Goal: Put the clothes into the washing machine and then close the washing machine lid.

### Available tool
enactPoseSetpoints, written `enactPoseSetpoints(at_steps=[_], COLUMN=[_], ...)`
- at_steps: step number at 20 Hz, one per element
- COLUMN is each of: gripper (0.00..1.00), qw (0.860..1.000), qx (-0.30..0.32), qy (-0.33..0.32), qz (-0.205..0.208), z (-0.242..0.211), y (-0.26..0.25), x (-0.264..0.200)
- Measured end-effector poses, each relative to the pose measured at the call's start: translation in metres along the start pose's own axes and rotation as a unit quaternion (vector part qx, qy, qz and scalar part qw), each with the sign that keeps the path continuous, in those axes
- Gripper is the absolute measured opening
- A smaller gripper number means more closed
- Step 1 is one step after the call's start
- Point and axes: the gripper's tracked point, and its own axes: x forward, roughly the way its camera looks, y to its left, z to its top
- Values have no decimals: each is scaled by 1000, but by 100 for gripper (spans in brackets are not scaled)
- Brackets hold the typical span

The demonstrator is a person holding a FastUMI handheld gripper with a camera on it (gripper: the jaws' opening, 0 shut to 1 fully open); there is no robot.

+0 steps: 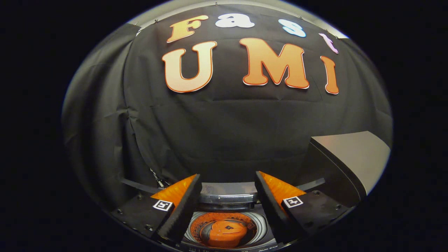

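Observation:
A small top-loading washing machine [260,224] stands below me, between and beyond my fingers. Its lid [229,197] is raised at the back, leaving the round drum [201,227] uncovered. An orange piece [225,232] lies in the middle of the drum; I cannot tell whether it is cloth or part of the drum. My gripper [227,176] hangs above the machine, open, with nothing between its fingers.
A grey flat-topped surface with a dark edge [353,154] rises to the right of the machine, near my right finger. The black cloth wall [224,133] closes off the space behind the machine.

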Motion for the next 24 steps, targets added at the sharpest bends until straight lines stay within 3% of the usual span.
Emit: enactPoseSetpoints(at_steps=[4, 10, 14, 18, 24], gripper=[99, 99, 99, 99, 98], qw=[1000, 996, 995, 997, 1000], qx=[-1, 19, 19, 10, -2], qy=[-4, 82, 100, 69, -7], qz=[2, 9, 16, 27, 22], z=[1, -36, -40, -16, 74], y=[0, 8, 11, 10, -31], x=[-1, -22, -26, -34, -91])
